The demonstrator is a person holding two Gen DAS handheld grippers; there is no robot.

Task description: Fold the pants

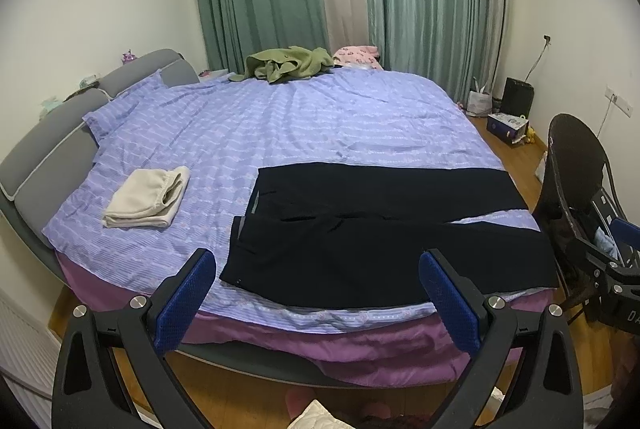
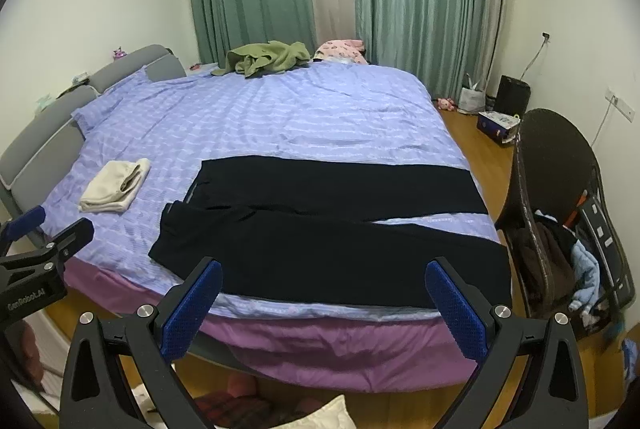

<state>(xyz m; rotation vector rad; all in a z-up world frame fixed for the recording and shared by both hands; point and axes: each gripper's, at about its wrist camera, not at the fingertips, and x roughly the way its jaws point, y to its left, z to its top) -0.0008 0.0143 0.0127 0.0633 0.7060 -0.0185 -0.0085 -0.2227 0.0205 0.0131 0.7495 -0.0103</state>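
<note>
One pair of black pants (image 1: 372, 229) is laid flat on the near edge of the bed (image 1: 320, 121), legs spread rightward. One folded cream garment (image 1: 146, 199) is seen left of it; the left gripper (image 1: 318, 293) and right gripper (image 2: 324, 301) are both held wide apart, empty.

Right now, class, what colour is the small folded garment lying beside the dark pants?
Cream, off-white folded garment; clearest in the left wrist view.

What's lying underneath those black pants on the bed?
The black pants lie flat on a purple striped bedspread, with a plain purple sheet showing below at the bed's edge. Whatever sits directly beneath the pants' fabric is covered from view.
</note>
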